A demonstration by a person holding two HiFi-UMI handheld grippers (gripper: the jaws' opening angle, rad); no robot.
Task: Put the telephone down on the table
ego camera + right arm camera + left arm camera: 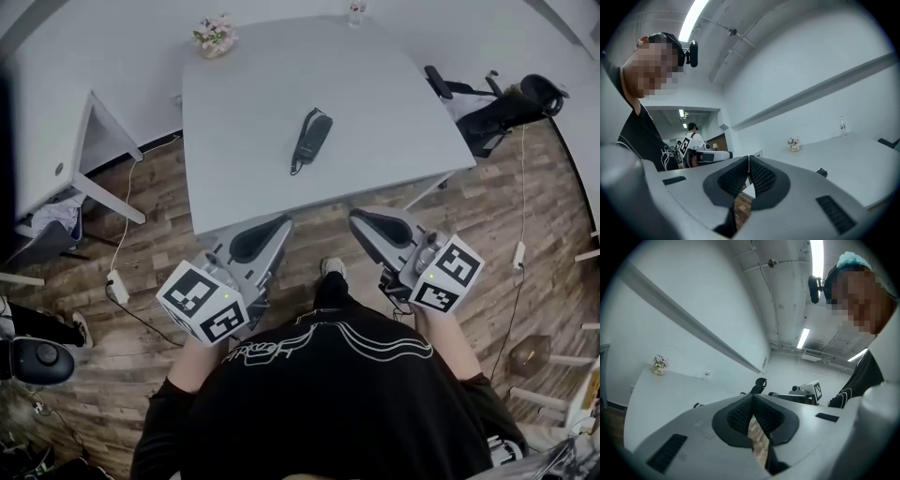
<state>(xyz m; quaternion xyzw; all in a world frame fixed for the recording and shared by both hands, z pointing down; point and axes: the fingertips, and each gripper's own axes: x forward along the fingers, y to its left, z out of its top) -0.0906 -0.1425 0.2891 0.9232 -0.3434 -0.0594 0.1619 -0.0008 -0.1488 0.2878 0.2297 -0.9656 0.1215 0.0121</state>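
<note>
The dark telephone handset (311, 138) lies flat near the middle of the white table (244, 112), its cord end toward me. Both grippers hang well short of it, over the wooden floor in front of the table's near edge. My left gripper (281, 223) is shut with nothing between its jaws, and in the left gripper view (752, 397) the black pads meet. My right gripper (361, 217) is also shut and empty, its pads (757, 176) closed together. A small dark piece of the telephone (821, 172) shows on the tabletop in the right gripper view.
A small flower pot (215, 36) and a clear bottle (356, 11) stand at the table's far edge. A black office chair (497, 108) is at the right, another white desk (56, 150) at the left. Cables and a power strip (117, 286) lie on the floor.
</note>
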